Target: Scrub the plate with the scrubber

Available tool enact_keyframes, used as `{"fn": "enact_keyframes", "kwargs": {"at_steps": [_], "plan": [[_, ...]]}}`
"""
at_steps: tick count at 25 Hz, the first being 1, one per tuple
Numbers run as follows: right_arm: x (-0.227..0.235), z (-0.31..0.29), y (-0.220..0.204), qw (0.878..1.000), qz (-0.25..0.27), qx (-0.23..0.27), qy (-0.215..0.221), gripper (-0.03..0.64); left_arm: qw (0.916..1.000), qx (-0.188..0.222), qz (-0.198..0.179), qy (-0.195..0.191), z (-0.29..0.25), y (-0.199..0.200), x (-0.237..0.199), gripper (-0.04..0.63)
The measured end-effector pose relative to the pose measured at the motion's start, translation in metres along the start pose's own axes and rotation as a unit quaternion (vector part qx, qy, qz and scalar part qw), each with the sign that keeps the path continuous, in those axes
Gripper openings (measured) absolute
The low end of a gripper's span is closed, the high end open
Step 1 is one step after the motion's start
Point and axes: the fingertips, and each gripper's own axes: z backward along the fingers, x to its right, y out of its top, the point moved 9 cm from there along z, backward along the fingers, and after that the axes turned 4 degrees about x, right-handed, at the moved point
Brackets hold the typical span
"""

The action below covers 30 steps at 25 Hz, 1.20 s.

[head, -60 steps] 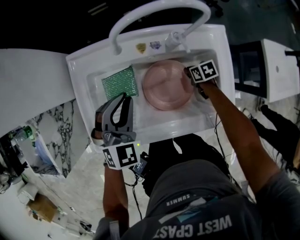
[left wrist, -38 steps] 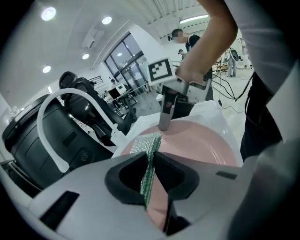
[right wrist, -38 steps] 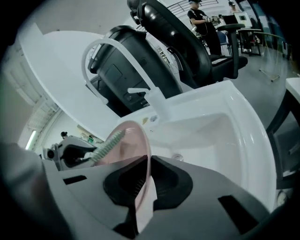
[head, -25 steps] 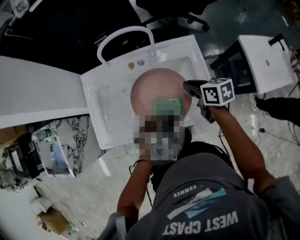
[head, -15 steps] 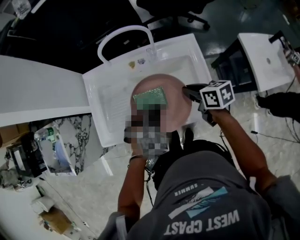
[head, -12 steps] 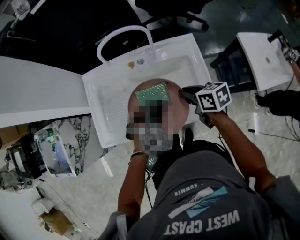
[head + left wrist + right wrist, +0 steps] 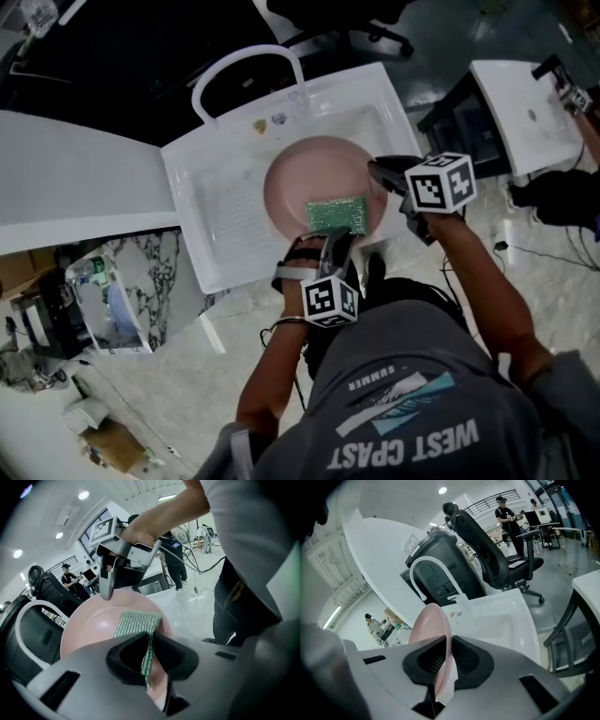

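A pink plate (image 7: 300, 183) is held tilted over the white sink (image 7: 202, 150). My right gripper (image 7: 380, 173) grips its right rim; in the right gripper view the rim (image 7: 436, 625) runs between the pads of that gripper (image 7: 445, 663), whose jaws are opening slightly. My left gripper (image 7: 336, 239) is shut on a green mesh scrubber (image 7: 337, 216), which lies flat against the plate's near right part. In the left gripper view the scrubber (image 7: 138, 623) hangs out of the jaws onto the plate (image 7: 89, 625), below the right gripper (image 7: 107, 590).
A white arched faucet (image 7: 246, 70) stands at the sink's far rim. A black office chair (image 7: 487, 550) and a dark bin are behind the sink. A white counter (image 7: 75, 178) lies to the left, another white sink unit (image 7: 525, 112) to the right.
The left gripper has drawn the scrubber from the plate's far part down to its near right edge. The plate has stayed in the right gripper, shifting only slightly.
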Motion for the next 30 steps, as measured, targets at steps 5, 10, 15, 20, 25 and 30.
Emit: {"fn": "enact_keyframes", "kwargs": {"at_steps": [5, 10, 15, 20, 25, 30], "plan": [[-0.008, 0.002, 0.001, 1.0, 0.017, -0.003, 0.005, 0.055, 0.9972, -0.04, 0.03, 0.056, 0.016, -0.03, -0.015, 0.051], [-0.029, -0.004, -0.015, 0.999, 0.02, -0.022, 0.031, 0.056, 0.9893, -0.058, 0.059, 0.12, 0.03, -0.042, -0.059, 0.051], [-0.042, -0.007, -0.024, 0.998, 0.026, -0.03, 0.042, 0.06, 0.994, -0.024, 0.041, 0.099, 0.021, -0.023, -0.06, 0.049], [-0.024, 0.004, -0.023, 0.999, 0.026, -0.021, 0.019, 0.063, 0.9997, 0.017, -0.009, 0.014, 0.001, 0.006, -0.013, 0.048], [-0.004, 0.017, -0.019, 1.0, -0.017, 0.002, 0.003, 0.055, 0.9982, 0.047, -0.019, 0.032, 0.013, 0.016, 0.002, 0.043], [0.017, 0.022, -0.019, 0.999, -0.045, 0.013, -0.016, 0.044, 0.9928, 0.059, -0.001, 0.104, 0.053, 0.012, -0.034, 0.04]]}}
